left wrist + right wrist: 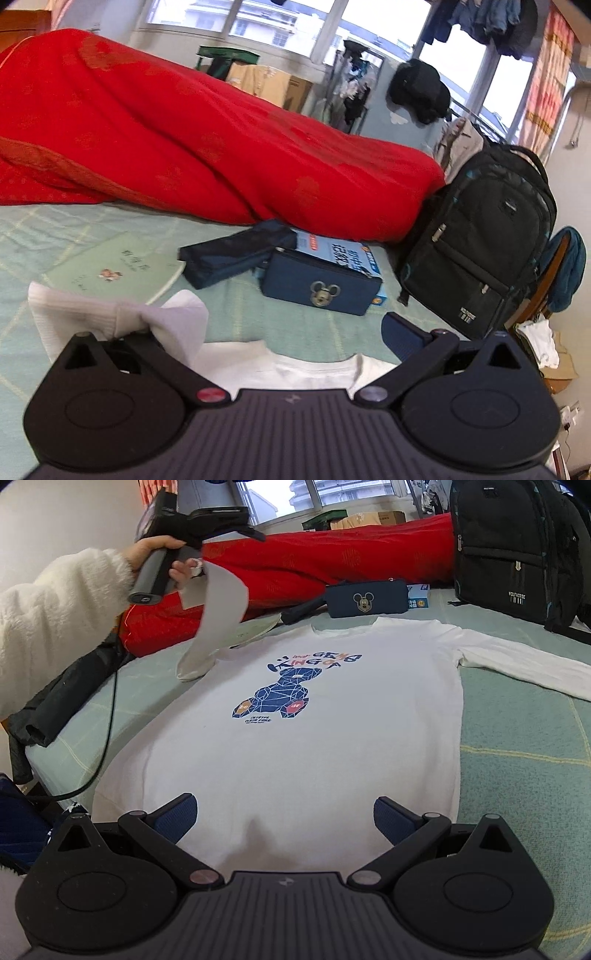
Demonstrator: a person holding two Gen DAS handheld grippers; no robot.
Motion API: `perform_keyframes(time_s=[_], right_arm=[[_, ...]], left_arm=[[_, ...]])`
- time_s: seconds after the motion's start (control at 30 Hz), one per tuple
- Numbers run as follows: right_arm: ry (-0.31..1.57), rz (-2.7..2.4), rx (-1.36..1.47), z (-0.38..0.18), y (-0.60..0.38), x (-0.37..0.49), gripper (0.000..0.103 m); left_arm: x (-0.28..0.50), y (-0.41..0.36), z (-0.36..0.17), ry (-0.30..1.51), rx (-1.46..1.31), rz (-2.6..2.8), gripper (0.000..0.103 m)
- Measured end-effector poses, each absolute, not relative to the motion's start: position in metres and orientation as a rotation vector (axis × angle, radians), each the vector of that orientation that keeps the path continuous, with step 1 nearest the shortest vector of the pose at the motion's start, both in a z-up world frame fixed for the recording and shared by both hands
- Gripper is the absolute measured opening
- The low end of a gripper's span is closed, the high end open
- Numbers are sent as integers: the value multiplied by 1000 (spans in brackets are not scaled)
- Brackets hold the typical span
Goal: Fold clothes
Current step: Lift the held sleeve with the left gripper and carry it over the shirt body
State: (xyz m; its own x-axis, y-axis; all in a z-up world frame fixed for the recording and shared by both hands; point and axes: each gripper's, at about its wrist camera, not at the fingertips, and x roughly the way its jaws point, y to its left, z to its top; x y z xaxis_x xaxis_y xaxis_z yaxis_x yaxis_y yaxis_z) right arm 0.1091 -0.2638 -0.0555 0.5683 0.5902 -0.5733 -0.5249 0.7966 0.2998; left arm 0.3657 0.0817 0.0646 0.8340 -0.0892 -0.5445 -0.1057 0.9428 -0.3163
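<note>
A white long-sleeved shirt (295, 746) with a blue bear print lies flat, front up, on the green bed sheet (517, 775). One sleeve (517, 661) stretches out to the right. The other sleeve (218, 609) is lifted and hangs from my left gripper (236, 520), held high at the upper left by a hand in a fluffy white sleeve. In the left wrist view my left gripper (269, 325) has its jaws wide apart, and the sleeve cuff (173, 321) drapes over its left finger. My right gripper (284, 806) is open, low over the shirt's hem.
A red quilt (184, 140) runs along the far side of the bed. A black backpack (517, 546), a navy Mickey pencil case (365, 598), a folded dark umbrella (236, 254) and a pale booklet (110, 266) lie beyond the collar. A dark jacket (66, 694) and cable sit left.
</note>
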Motion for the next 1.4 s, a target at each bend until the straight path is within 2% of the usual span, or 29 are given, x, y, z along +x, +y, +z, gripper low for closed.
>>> perform_keyframes(time_s=[0.8,1.4], right_arm=[[712,680,195,-70,-289,120,103],[725,674,197,-74,-294,121,103]], left_arm=[[417,-43,66,653,-183,-134,102],[432,-108,40,719,-98,-238,102]])
